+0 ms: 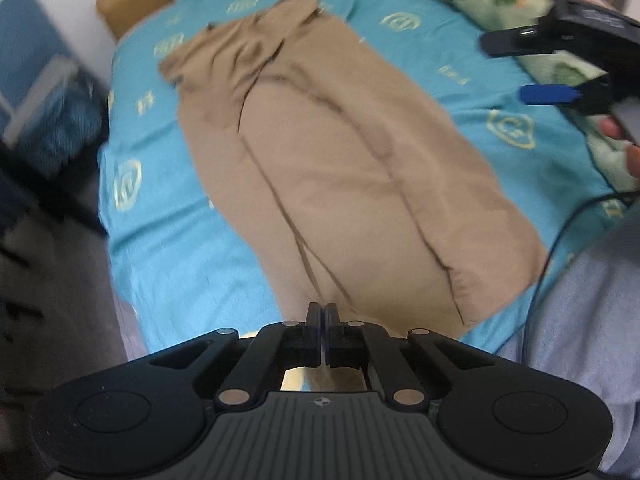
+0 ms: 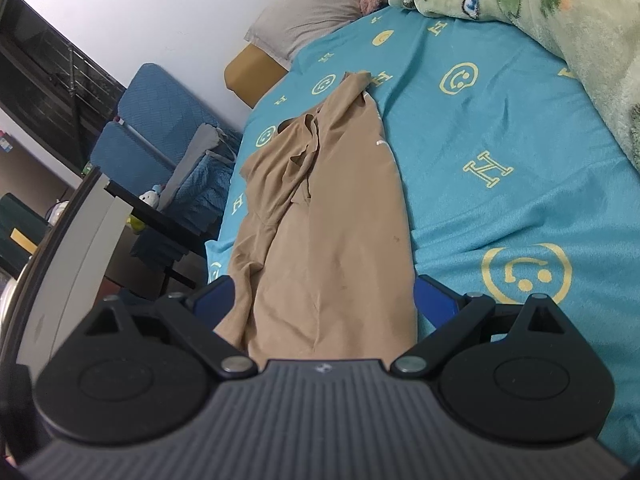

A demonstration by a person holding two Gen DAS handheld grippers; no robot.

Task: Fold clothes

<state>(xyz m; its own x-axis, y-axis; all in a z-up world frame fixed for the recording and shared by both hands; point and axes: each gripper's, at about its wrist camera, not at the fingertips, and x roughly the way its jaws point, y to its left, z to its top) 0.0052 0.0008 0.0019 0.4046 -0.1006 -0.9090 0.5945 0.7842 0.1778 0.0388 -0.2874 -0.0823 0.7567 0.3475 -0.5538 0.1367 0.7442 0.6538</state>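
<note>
A tan garment (image 1: 340,168) lies spread lengthwise on the turquoise bedsheet (image 1: 168,240), its rumpled end farthest from me. My left gripper (image 1: 323,312) is shut at the garment's near edge; whether cloth is pinched between the jaws is hidden. In the right wrist view the same tan garment (image 2: 328,240) runs away from me. My right gripper (image 2: 324,300) is open, its blue fingers (image 2: 434,300) standing either side of the near end of the cloth. The right gripper also shows in the left wrist view (image 1: 568,76), at the upper right above the bed.
A green cartoon blanket (image 2: 568,40) is heaped along the bed's far side, with a grey pillow (image 2: 312,12) at the head. A blue chair (image 2: 160,120) and dark table (image 2: 160,216) stand beside the bed. A black cable (image 1: 560,240) crosses the sheet near my leg.
</note>
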